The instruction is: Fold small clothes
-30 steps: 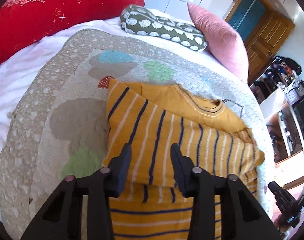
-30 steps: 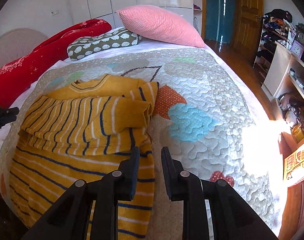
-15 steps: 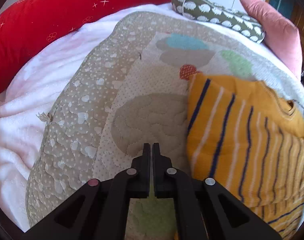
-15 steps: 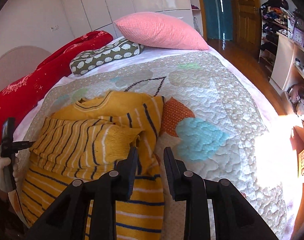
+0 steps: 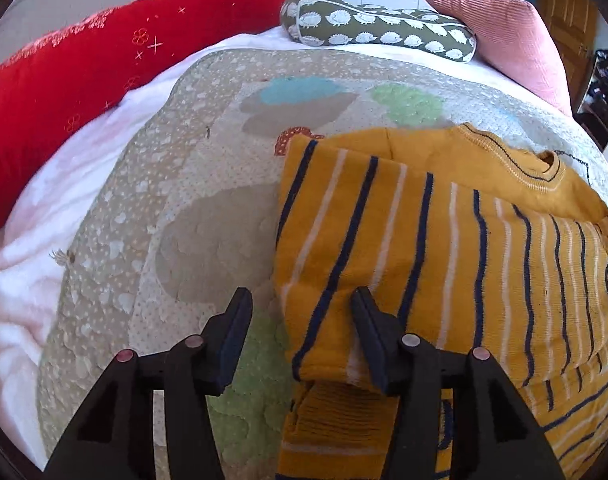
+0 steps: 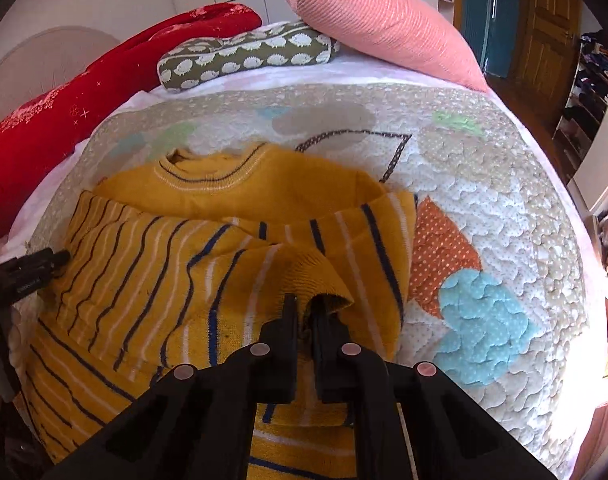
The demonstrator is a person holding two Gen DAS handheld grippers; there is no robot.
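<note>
Pinching the sweater [image 6: 231, 280] cuff, right gripper [image 6: 306, 310] fingers clamp; left gripper [image 5: 301, 306] fingers spread apart.

Sweater [image 5: 444, 248]: knitted cloth, fuzzy, matt. Quilt [image 5: 207, 208]: stitched cloth, puckered. Left gripper [image 5: 301, 312], right gripper [image 6: 306, 312]: matt black plastic.

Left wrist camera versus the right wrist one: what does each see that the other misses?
Only the left view shows the open left gripper straddling the edge of the mustard-yellow striped knit sweater. Only the right view shows the right gripper pinching the sweater's ribbed cuff, plus the orange dotted quilt patch. Both show the sweater, red blanket and pink pillow.
</note>
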